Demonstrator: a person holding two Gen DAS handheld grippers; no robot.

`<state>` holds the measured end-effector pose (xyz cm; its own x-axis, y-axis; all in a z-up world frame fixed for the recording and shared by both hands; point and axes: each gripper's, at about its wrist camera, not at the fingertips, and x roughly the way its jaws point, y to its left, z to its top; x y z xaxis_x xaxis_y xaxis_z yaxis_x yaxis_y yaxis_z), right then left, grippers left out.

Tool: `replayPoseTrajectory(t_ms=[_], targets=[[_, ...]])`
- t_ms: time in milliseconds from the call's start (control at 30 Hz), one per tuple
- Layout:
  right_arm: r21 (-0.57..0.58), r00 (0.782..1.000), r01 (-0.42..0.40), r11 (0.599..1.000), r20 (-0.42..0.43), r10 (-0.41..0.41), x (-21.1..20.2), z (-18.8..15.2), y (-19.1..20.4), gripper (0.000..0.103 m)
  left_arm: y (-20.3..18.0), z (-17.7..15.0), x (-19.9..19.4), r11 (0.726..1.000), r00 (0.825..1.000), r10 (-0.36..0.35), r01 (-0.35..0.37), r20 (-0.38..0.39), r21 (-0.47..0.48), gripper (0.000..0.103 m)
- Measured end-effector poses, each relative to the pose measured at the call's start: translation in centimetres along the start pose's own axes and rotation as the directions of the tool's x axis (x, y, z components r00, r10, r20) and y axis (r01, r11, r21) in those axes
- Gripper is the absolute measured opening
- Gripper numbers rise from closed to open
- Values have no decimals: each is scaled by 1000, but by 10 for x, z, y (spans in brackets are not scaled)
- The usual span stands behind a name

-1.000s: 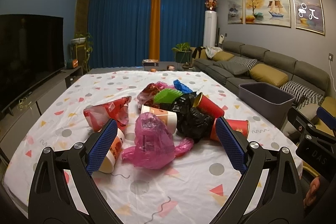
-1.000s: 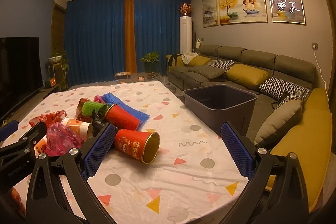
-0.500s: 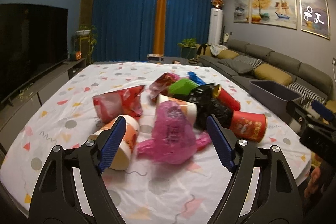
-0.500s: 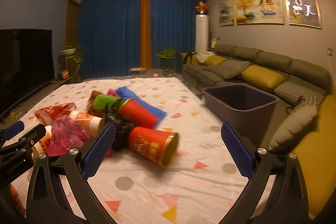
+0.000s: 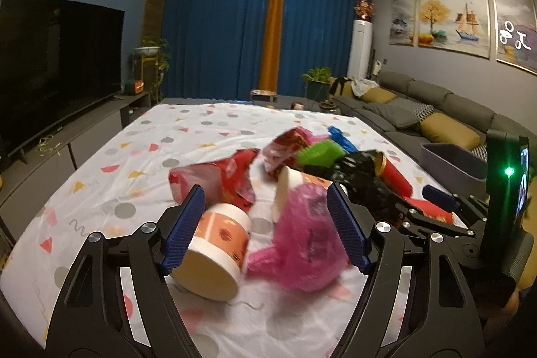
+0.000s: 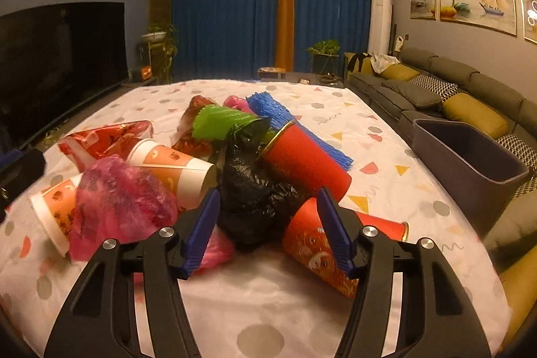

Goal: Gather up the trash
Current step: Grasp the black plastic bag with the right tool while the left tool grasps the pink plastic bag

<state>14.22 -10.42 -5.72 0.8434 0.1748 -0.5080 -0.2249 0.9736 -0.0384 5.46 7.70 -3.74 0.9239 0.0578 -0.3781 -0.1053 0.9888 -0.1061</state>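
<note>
**Both grippers closing in on the trash pile, nothing gripped yet**

Landmark = black crumpled bag [image 6: 255, 190] in the middle of the pile on the patterned tablecloth [image 6: 275, 287].

Right gripper [image 6: 268, 227]: jaws have just been closing, now roughly half-way in. The bag's near side sits between them, but I see no pad pressing on it. The right pad overlaps the red printed cup [image 6: 322, 250] lying on its side just right of the bag; can't tell if it touches. So: not gripping.

Left gripper [image 5: 265, 230]: jaws also narrowing, more slowly. Between them, left of the bag: orange-and-white paper cup [image 5: 218, 254] on its side against the left pad, and the pink plastic bag [image 5: 302, 244] against the right pad. Frame is motion-blurred there, so contact isn't certain. I read it as not clamped.

Rest of the pile around the bag: second red cup [image 6: 302, 160] leaning on its far right side, blue foam netting [image 6: 292, 130] and green netting [image 6: 221, 119] behind, red foil wrapper [image 6: 104, 140] far left, another orange cup [image 6: 174, 166] just left.

Grey bin [image 6: 470, 156] stands off the table's right edge, well apart from the bag, and looks empty.

Step, as I judge it: reach-and-grasp, first pick. Next: right finishes closing on one item only (bag or red cup, not both), left commits to cup or pink bag, then lift clear and carry right to the bin. Risk: soft bags slip or drag neighbours.
</note>
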Motion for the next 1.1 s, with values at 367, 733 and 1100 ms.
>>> replayPoseTrajectory(t_ms=[367, 733, 1100], targets=[[-36, 992, -23, 999, -127, 18, 36, 4, 9, 17, -2, 4, 14, 1000, 999, -26, 26, -32, 7, 74], [16, 998, -56, 998, -32, 57, 10, 11, -15, 12, -31, -7, 38, 991, 986, -107, 117, -131, 71, 52], [79, 988, -127, 989, 101, 119, -45, 22, -42, 12, -43, -17, 57, 985, 970, -133, 152, -206, 80, 4]])
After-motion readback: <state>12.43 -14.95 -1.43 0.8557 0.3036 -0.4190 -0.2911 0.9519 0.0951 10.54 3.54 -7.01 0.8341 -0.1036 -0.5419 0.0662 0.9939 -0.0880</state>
